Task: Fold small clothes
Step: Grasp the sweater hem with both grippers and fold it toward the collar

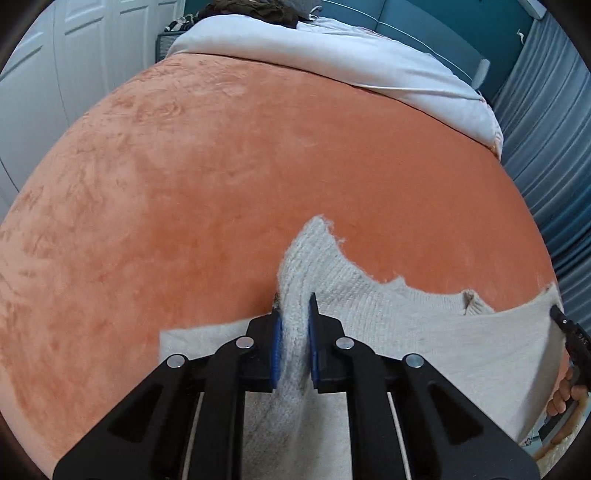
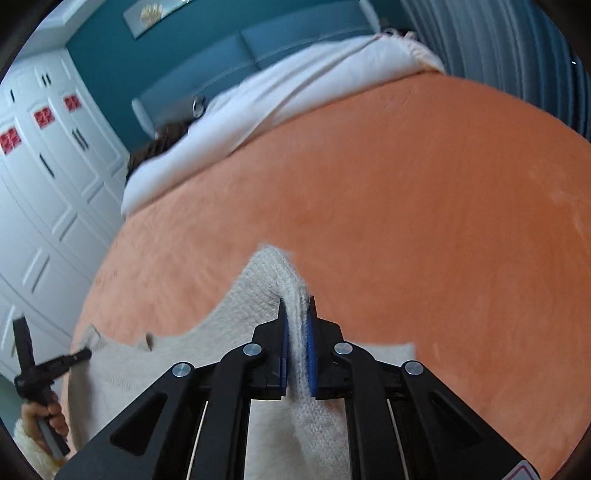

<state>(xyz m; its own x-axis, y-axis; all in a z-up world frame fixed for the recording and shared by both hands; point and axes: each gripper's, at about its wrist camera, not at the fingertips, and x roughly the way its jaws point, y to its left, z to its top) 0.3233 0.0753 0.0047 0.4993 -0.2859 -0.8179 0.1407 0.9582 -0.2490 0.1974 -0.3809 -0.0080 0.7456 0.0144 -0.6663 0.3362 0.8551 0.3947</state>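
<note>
A cream knitted sweater [image 1: 391,314] lies on an orange velvet bedspread [image 1: 221,184]. My left gripper [image 1: 295,314] is shut on a bunched fold of the sweater near one shoulder. My right gripper [image 2: 296,314] is shut on a fold of the same sweater [image 2: 251,295] at its other shoulder. The neckline [image 1: 469,302] lies between the two grips. The right gripper also shows at the right edge of the left wrist view [image 1: 554,312], and the left gripper at the left edge of the right wrist view [image 2: 86,355].
A white duvet [image 1: 332,62] is folded back at the head of the bed, with dark clothing [image 1: 251,9] beyond it. White wardrobe doors [image 2: 48,177] stand on one side, blue-grey curtains [image 1: 546,147] on the other. The orange bedspread [image 2: 406,206] stretches ahead of both grippers.
</note>
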